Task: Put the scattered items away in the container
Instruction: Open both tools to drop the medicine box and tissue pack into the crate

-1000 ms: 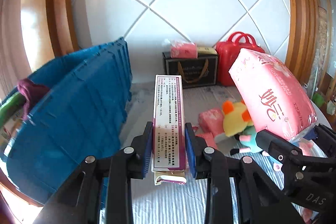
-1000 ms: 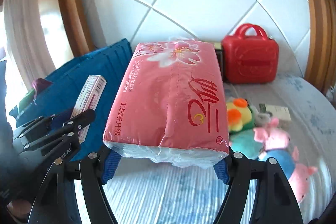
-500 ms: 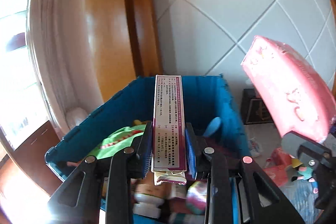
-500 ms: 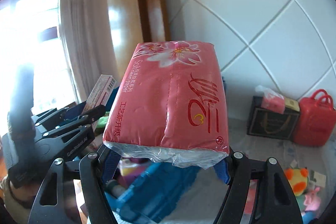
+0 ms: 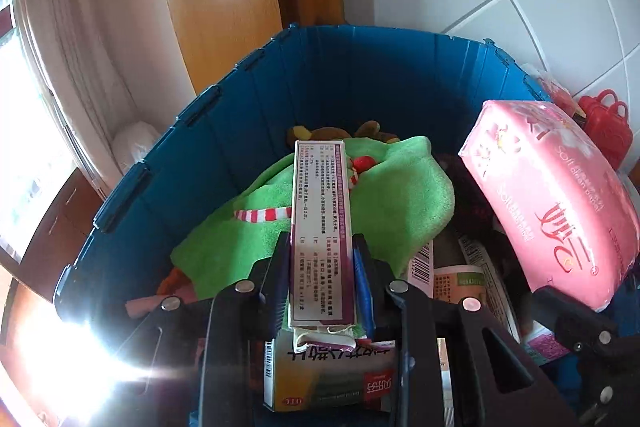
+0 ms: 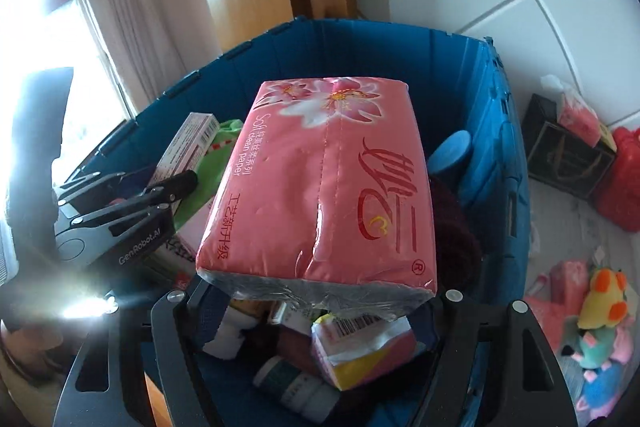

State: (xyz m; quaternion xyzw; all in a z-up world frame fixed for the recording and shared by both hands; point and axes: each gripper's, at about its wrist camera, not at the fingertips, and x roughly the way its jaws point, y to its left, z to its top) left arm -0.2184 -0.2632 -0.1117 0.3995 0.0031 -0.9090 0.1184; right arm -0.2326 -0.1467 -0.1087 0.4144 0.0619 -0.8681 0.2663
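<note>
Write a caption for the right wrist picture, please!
Right gripper holds a pink tissue pack above the blue bin.

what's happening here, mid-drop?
Both grippers are over the open blue bin, each holding an item. The left gripper is shut on a narrow purple-and-white box; the right gripper clamps a pink tissue pack. Neither is released yet. The bin already holds a green cloth, cartons and bottles. Plush toys lie outside.

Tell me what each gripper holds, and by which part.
Left gripper: narrow carton, by its near end. Right gripper: pink tissue pack, by its near end's sides.
</note>
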